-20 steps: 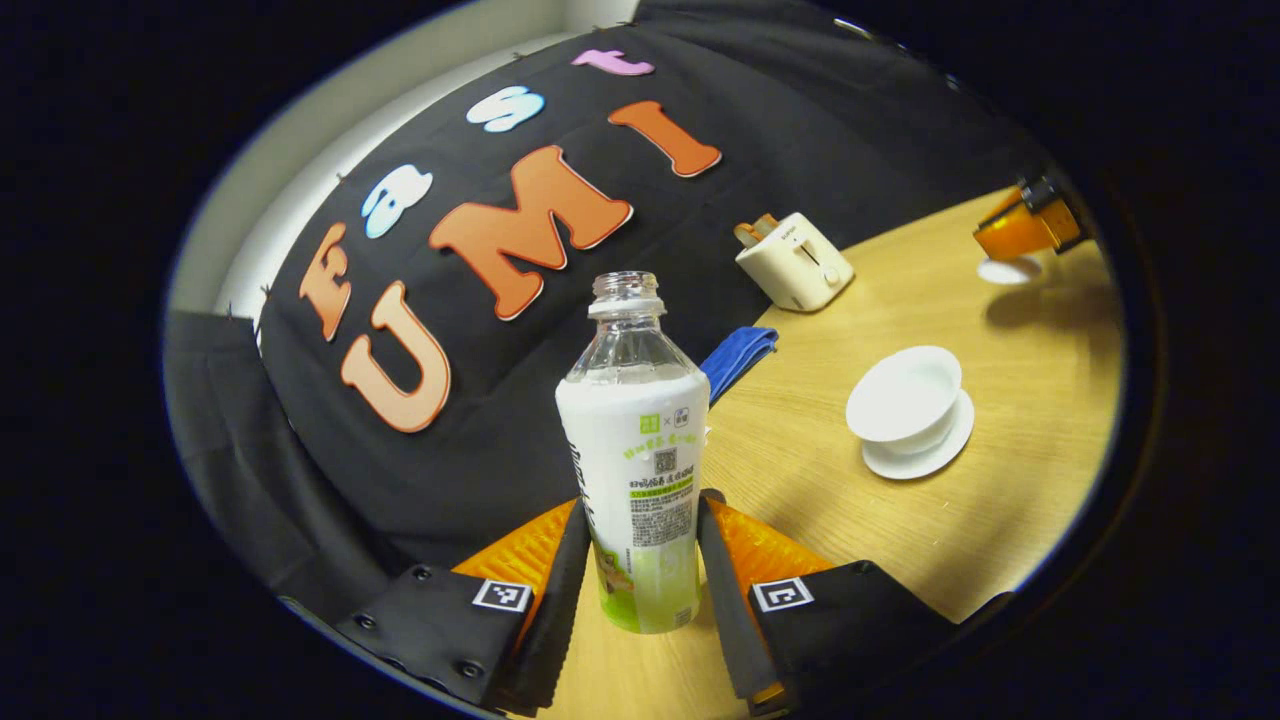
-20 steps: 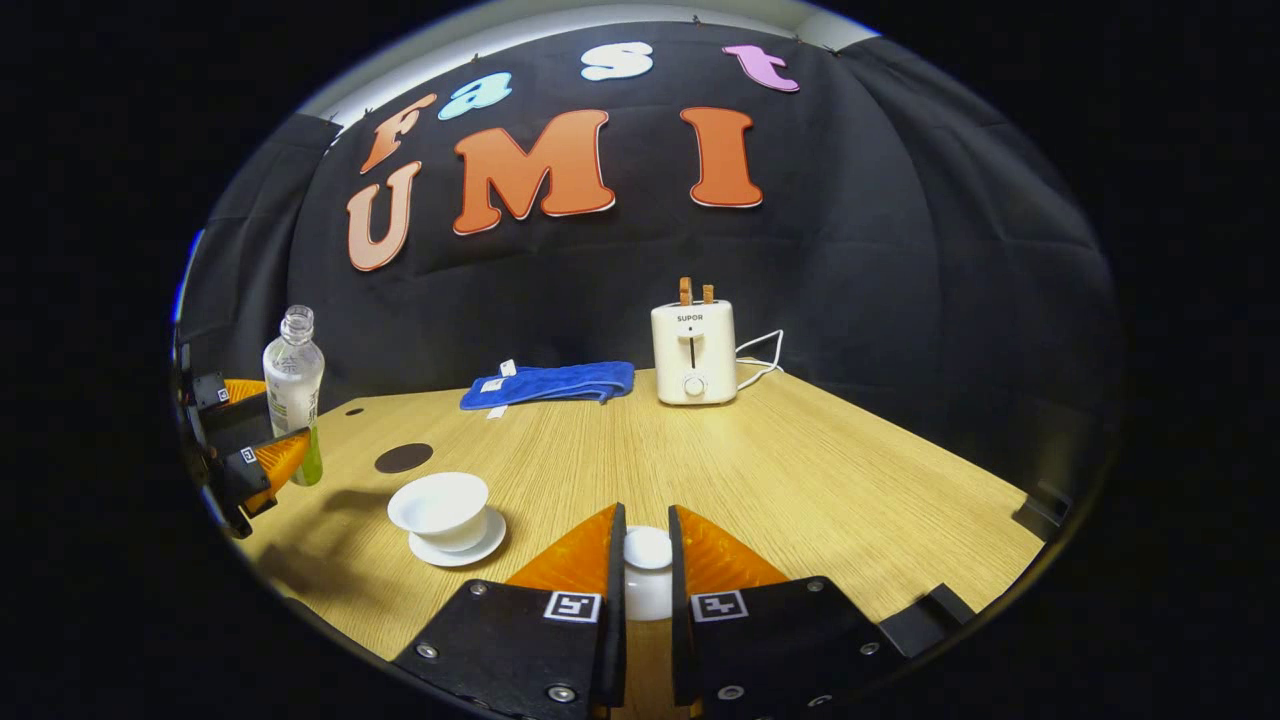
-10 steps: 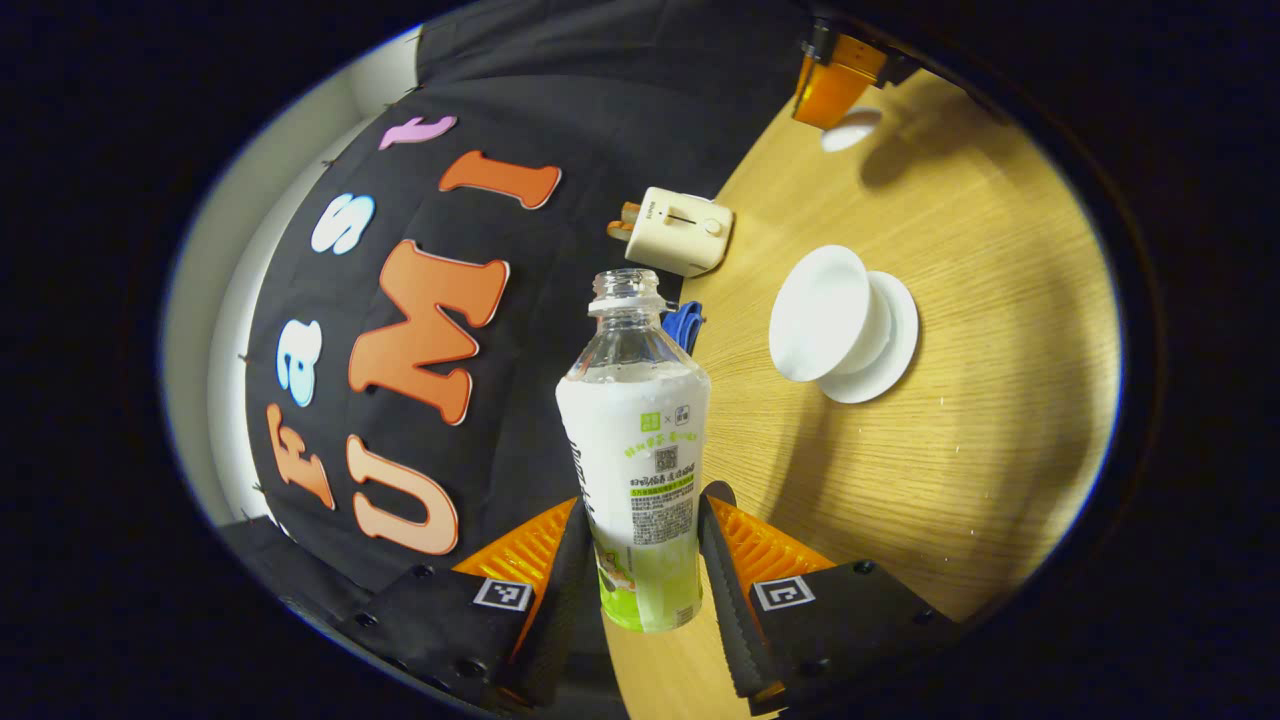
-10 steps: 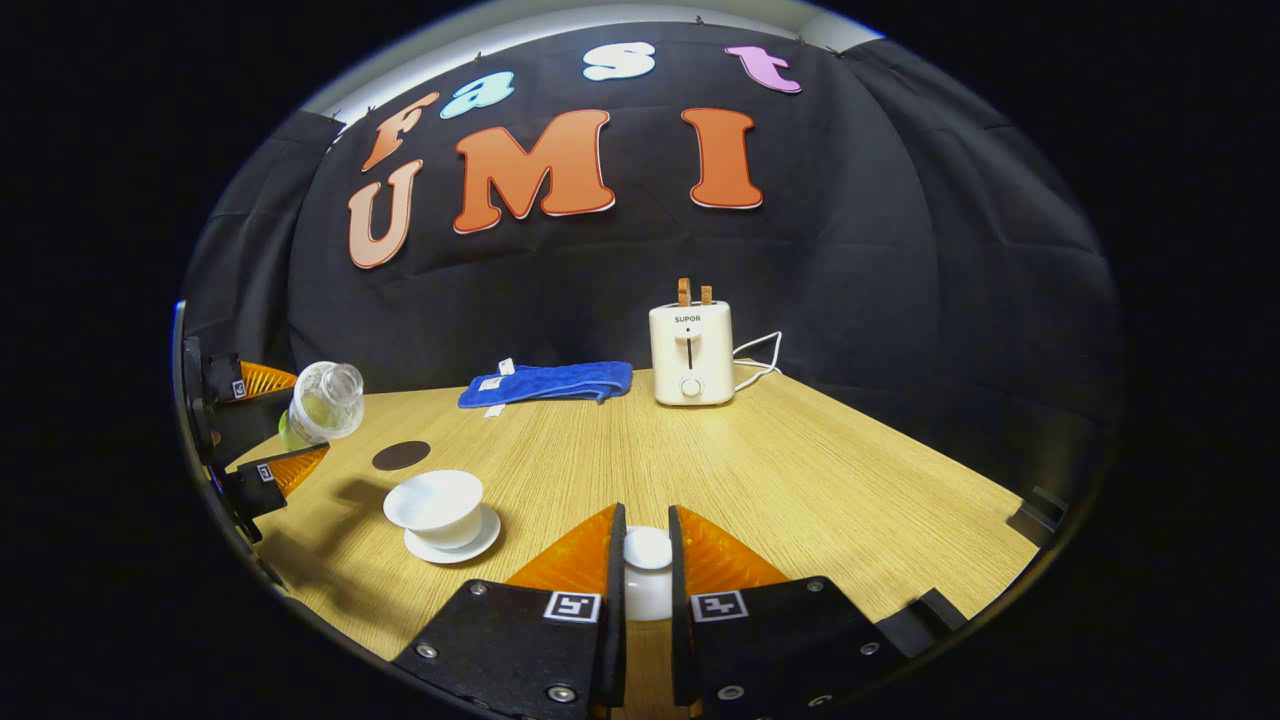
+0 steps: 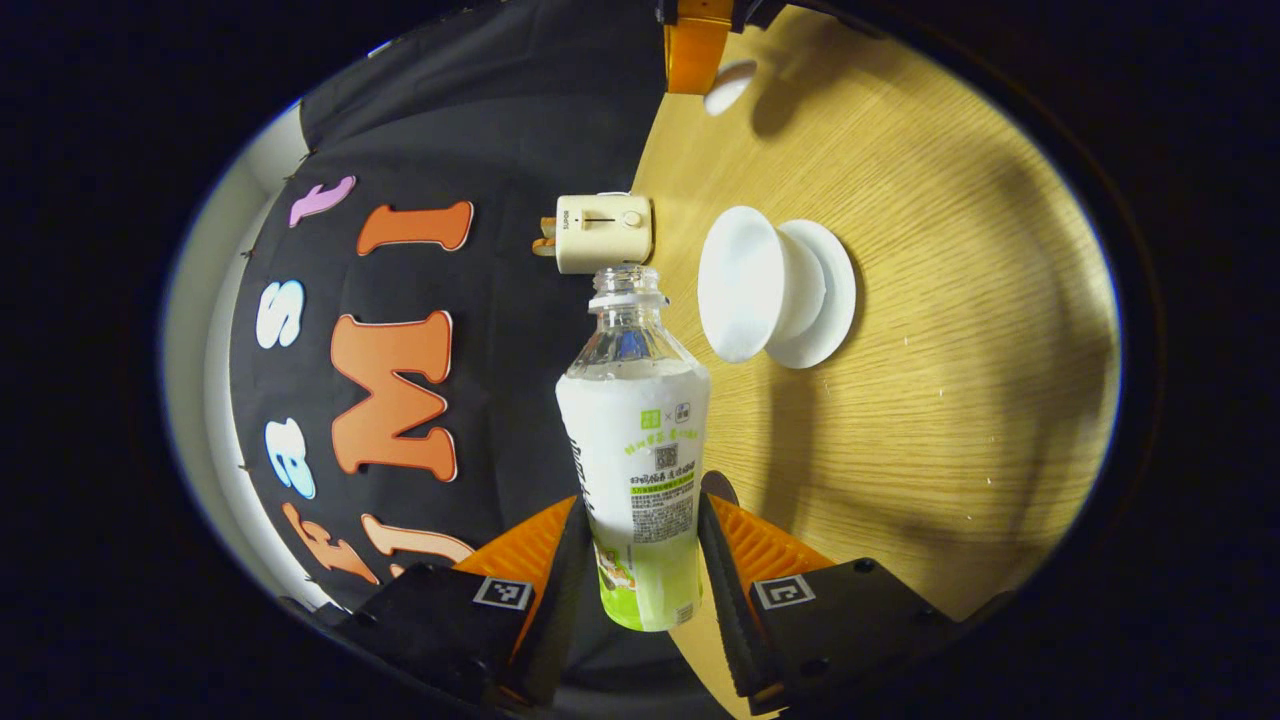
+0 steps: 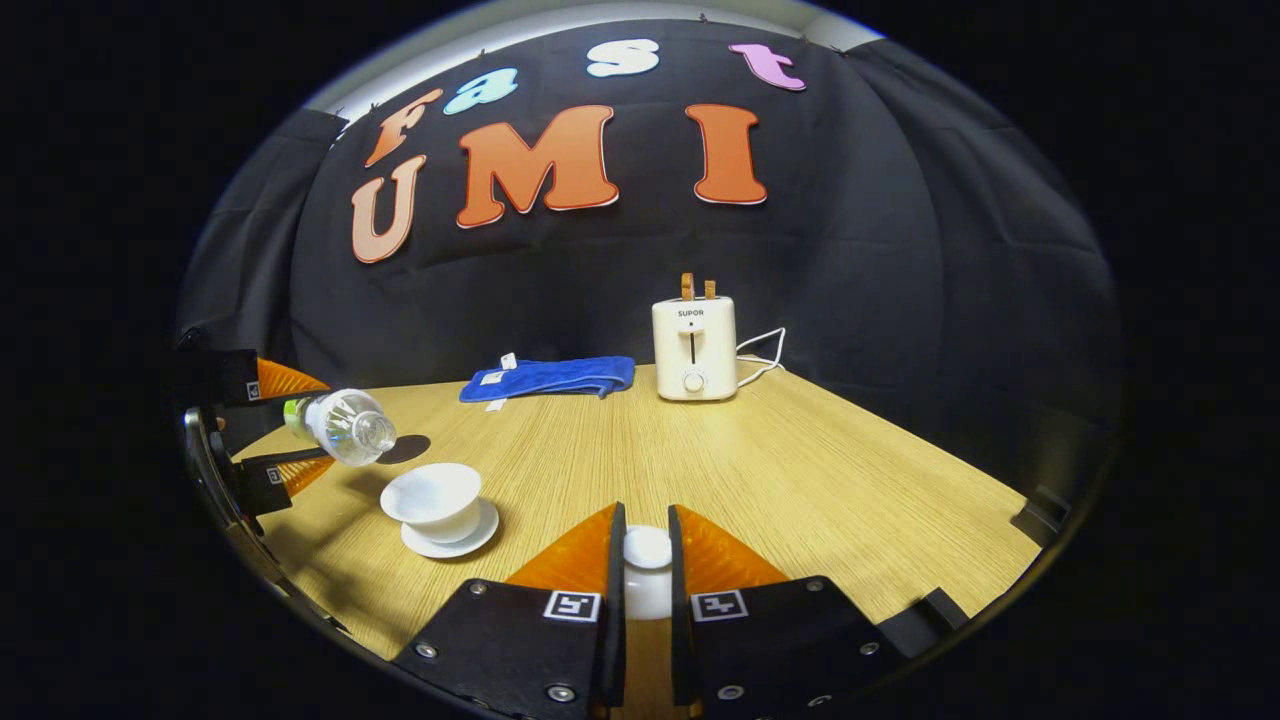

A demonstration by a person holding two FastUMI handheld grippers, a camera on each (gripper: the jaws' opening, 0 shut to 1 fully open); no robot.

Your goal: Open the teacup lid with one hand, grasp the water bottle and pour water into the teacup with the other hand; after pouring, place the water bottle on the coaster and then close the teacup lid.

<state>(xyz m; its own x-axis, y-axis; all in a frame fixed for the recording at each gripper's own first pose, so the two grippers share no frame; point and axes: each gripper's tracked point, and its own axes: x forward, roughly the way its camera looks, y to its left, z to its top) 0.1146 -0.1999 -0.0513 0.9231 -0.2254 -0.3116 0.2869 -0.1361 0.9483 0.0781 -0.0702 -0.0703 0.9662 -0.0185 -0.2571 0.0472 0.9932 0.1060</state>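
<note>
Your left gripper (image 5: 640, 560) has its jaws closed on the lower body of a clear plastic water bottle with a white and green label (image 5: 640, 450), uncapped and tipped nearly on its side; in the right gripper view the bottle's mouth hangs just above and to the left of the open white porcelain teacup on its white saucer (image 6: 432, 497), with no stream of water that can be made out. The small dark round coaster (image 6: 408, 448) lies on the light wooden desk (image 6: 800, 480) just behind the bottle's mouth. Your right gripper (image 6: 645, 575) holds the white porcelain teacup lid (image 6: 648, 570) between nearly closed jaws, low over the desk and well apart from the cup. At the back of the desk stand a cream toaster (image 6: 693, 348) and a folded blue cloth (image 6: 552, 378).
</note>
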